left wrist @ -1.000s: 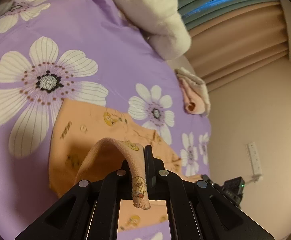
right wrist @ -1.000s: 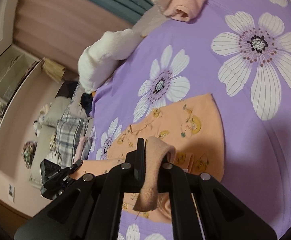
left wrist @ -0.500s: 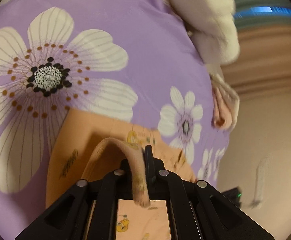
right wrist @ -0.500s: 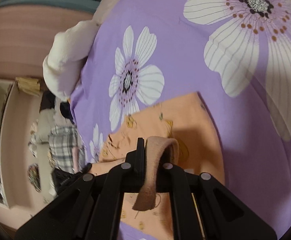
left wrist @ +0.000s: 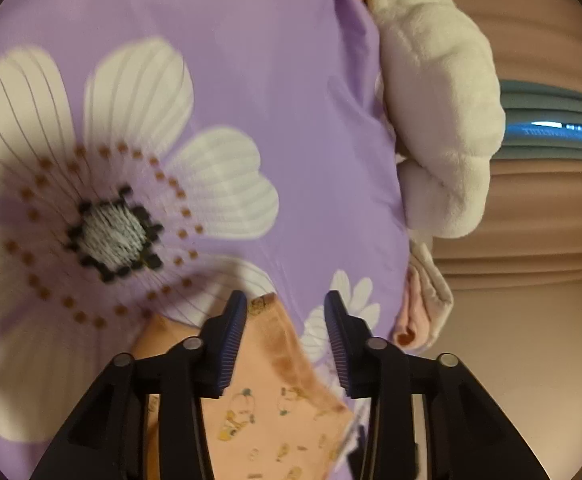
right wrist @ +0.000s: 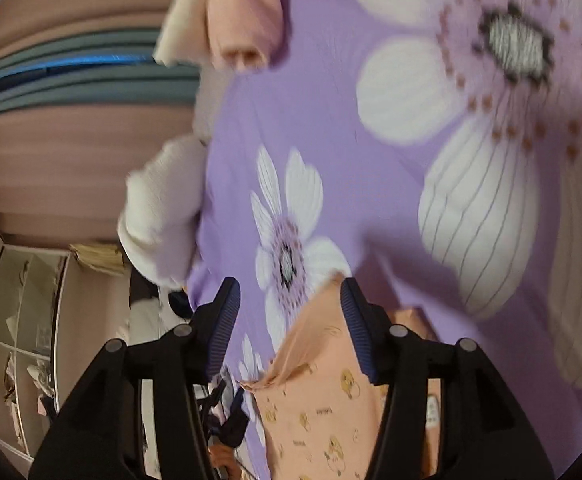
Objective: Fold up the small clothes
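A small orange garment (left wrist: 275, 396) with little cartoon prints lies on the purple flowered bedspread (left wrist: 251, 80). My left gripper (left wrist: 287, 332) is open, and the garment's ribbed edge lies loose between its fingers. In the right wrist view the same garment (right wrist: 323, 392) lies folded over itself below my right gripper (right wrist: 289, 320), which is open too. Neither gripper holds the cloth.
A white plush pillow (left wrist: 439, 112) lies along the bed's far edge, also in the right wrist view (right wrist: 159, 212). A folded pink and cream garment (left wrist: 419, 312) sits near the bed edge, shown too in the right view (right wrist: 235, 12). Curtains and shelves (right wrist: 23, 340) stand beyond.
Both grippers were shut on the garment's ribbed edge and carried it forward over the cloth. Now both have opened and let it go, and the garment lies folded.
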Demonstrator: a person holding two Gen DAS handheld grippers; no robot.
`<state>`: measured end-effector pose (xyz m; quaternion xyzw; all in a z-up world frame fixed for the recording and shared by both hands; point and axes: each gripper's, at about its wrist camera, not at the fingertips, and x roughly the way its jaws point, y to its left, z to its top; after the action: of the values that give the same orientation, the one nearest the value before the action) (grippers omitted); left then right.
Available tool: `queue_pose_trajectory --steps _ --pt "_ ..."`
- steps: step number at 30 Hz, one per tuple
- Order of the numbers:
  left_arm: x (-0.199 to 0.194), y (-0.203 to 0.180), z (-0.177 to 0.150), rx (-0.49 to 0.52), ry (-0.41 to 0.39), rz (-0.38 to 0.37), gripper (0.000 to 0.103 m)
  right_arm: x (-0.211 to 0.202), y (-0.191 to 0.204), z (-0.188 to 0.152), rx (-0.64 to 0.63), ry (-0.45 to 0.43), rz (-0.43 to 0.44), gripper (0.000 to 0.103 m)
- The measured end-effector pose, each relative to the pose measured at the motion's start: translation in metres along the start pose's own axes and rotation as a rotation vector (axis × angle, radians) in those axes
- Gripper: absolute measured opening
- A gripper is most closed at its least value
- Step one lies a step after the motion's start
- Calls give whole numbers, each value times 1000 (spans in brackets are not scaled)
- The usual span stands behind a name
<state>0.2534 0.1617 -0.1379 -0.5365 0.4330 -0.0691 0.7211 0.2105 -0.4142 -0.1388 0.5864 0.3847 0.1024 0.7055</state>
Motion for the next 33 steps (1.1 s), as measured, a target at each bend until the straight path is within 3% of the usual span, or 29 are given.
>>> queue_pose_trajectory --steps 3,7,15,18,26,31,33 --pt "-8 -6 -6 128 25 86 38 -13 6 -5 -77 8 -34 53" --pt "-22 -13 -31 326 55 186 38 -34 17 -31 -297 26 -149 53" --pt "-56 -17 -104 631 126 216 38 -78 13 -102 -593 96 -203 37" --pt "-59 -21 -133 708 147 213 38 -73 7 -124 -636 130 -214 34" --pt "-50 -11 -177 796 181 283 38 -48 -3 -162 -733 160 -327 31" --pt "-46 3 -176 760 189 323 38 -35 -6 -166 -801 161 -409 9" --pt "-46 9 -174 744 190 347 38 -34 -6 -170 -834 165 -430 7"
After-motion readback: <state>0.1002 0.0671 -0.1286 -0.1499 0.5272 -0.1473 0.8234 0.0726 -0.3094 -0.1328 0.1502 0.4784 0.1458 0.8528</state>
